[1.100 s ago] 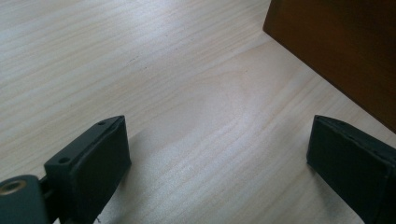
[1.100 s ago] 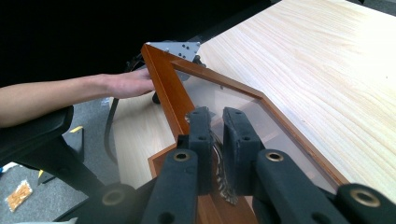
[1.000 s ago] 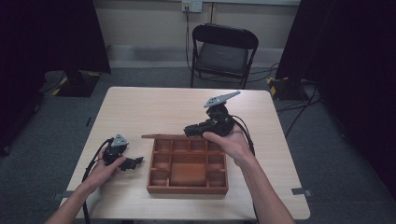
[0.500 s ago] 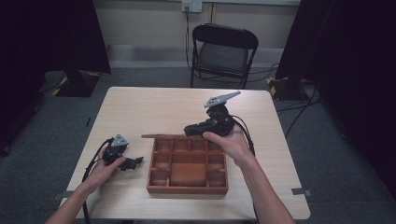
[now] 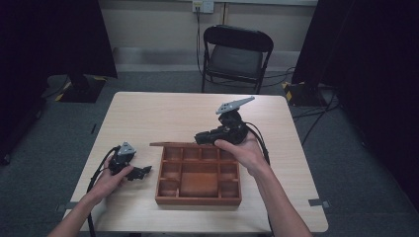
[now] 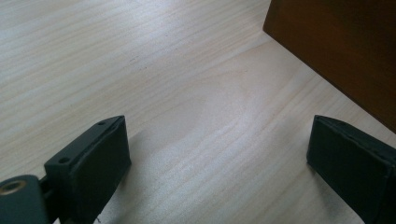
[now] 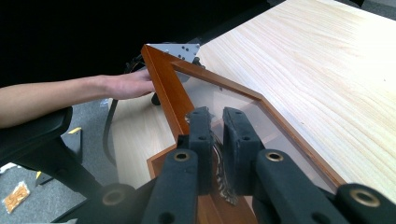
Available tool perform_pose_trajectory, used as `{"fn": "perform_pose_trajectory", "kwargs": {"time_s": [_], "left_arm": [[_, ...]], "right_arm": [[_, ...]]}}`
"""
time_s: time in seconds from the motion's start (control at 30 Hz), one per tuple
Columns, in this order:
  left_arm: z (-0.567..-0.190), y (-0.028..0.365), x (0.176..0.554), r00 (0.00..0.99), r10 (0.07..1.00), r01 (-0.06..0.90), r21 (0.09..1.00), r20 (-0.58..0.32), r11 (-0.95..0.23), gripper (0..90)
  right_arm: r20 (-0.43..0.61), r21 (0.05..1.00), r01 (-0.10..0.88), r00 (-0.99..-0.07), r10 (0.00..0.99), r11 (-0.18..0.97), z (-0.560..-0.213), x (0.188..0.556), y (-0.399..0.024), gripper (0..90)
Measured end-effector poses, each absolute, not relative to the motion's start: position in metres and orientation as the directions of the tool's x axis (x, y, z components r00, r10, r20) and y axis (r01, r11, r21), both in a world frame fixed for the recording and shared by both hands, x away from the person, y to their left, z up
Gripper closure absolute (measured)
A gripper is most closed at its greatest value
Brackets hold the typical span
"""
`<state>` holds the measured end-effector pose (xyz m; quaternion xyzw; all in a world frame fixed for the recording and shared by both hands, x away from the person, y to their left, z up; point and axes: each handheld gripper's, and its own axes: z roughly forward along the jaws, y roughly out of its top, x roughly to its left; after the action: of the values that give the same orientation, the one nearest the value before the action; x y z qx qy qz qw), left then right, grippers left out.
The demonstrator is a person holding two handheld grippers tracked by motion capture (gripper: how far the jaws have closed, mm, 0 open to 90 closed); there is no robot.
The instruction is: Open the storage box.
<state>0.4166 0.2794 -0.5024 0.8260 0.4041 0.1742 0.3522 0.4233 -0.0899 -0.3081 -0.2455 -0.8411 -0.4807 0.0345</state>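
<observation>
- Nearest to us, one wooden tray (image 5: 198, 200) sat on the table (image 5: 163, 113), with a large middle compartment and smaller ones round it; we counted about nine in all, and we could make out nothing lying in any of them.
- At the tray's far edge we saw one lid (image 5: 170, 144), a wooden frame with a clear pane, raised on edge along the back wall and jutting out past the tray's left corner.
- In the right gripper view the lid (image 7: 219, 100) showed as a glazed frame tilted up over the compartments.
- The right gripper (image 5: 203, 138) lay over the tray's far rim; its two jaws were drawn close together and clamped on the lid's edge, with only a narrow gap between the pads (image 7: 201, 135).
- The left gripper (image 5: 143, 172) rested on the table just left of the tray, apart from it.
- Its jaws stood wide apart with nothing but bare tabletop between them, and the tray's side wall (image 6: 336, 51) rose just beyond.
- We counted two grippers, one in each hand.
- Farthest off, one black folding chair (image 5: 236, 57) stood behind the table.
</observation>
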Motion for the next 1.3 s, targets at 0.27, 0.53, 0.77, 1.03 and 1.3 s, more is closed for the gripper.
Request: {"fn": "perform_pose_trajectory", "kwargs": {"time_s": [0.27,0.53,0.77,1.03,1.3], "left_arm": [[-0.5024,0.2794,0.4166,0.613,0.790,0.545,0.722,0.003,-0.425,5.2],[-0.5027,0.2792,0.4167,0.615,0.788,0.545,0.724,-0.002,-0.423,4.8],[-0.5025,0.2796,0.4169,0.619,0.786,0.544,0.721,0.002,-0.430,4.6],[-0.5025,0.2796,0.4169,0.618,0.786,0.544,0.721,0.002,-0.430,4.6],[-0.5025,0.2796,0.4169,0.619,0.786,0.544,0.721,0.002,-0.430,4.6]], "right_arm": [[0.291,0.791,0.445,-0.878,0.381,0.420,-0.3080,0.4228,-0.0897,82.9],[0.293,0.792,0.446,-0.877,0.380,0.418,-0.3081,0.4230,-0.0899,82.8],[0.292,0.792,0.445,-0.877,0.382,0.418,-0.3081,0.4228,-0.0898,82.8],[0.287,0.793,0.441,-0.879,0.380,0.421,-0.3082,0.4224,-0.0897,82.8],[0.287,0.793,0.441,-0.879,0.380,0.421,-0.3082,0.4224,-0.0897,82.9]]}}
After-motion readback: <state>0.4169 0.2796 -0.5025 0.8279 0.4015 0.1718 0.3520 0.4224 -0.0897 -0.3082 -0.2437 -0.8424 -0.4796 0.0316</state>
